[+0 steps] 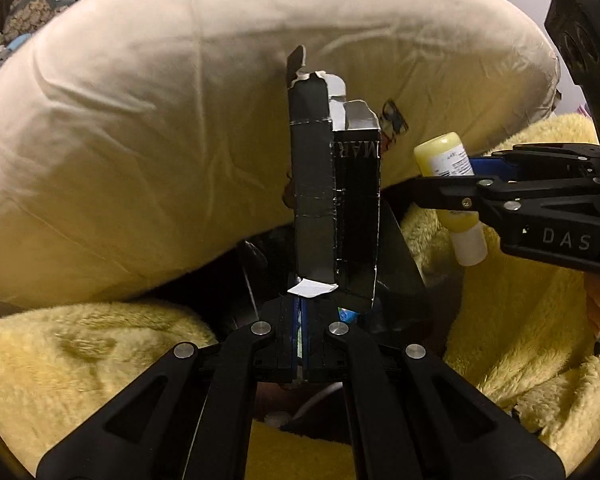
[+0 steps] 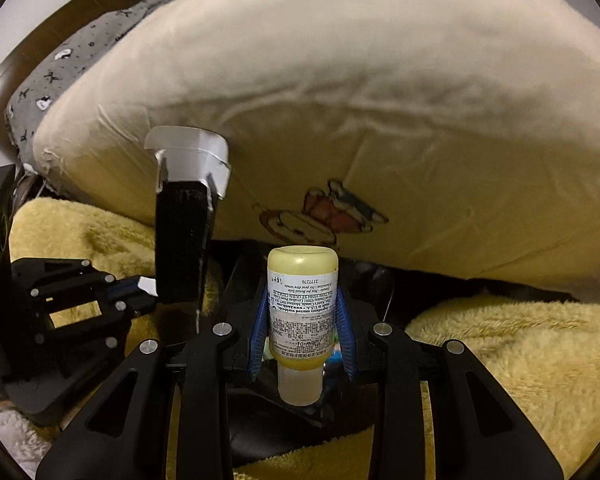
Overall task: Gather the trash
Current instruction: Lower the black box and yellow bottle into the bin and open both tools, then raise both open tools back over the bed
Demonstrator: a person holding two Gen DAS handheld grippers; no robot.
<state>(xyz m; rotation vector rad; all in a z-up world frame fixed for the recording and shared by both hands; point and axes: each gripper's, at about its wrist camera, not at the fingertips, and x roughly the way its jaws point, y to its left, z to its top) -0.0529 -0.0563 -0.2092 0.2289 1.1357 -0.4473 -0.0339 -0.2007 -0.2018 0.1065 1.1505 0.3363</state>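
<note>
Holding two pieces of trash above the bed. In the left gripper (image 1: 302, 312), a torn black box (image 1: 332, 184), pinched only by a thin white flap at its lower end, fingers shut flat on that flap. In the right gripper (image 2: 302, 300), a small yellow bottle (image 2: 302, 272), fingers narrow and clamped around its labelled middle, cap end toward the camera. Both poised just above a dark opening (image 1: 398, 252) wedged between pillow (image 1: 140, 120) and blanket (image 1: 80, 360). Hard to tell whether bin or bag.

Weakest link, probably: the flap. Gripped close to its edge, with the whole box standing out beyond the fingers like a lever. Likely to tear or slide free at any jolt, dropping the box onto the blanket instead of into the opening.

Second risk: crowding. Box and bottle near each other, with the right fingers just beside the box. Easy to knock the box askew, or to clash the grippers, if lowered together into so narrow a gap.

Third: snagging. Top of the box close against the overhanging pillow. Could catch there and twist out of the pinch.

Bottle less worrying, though smooth and round. Could roll off across the fleece if released too high or off centre. Better to let go low and one at a time.
</note>
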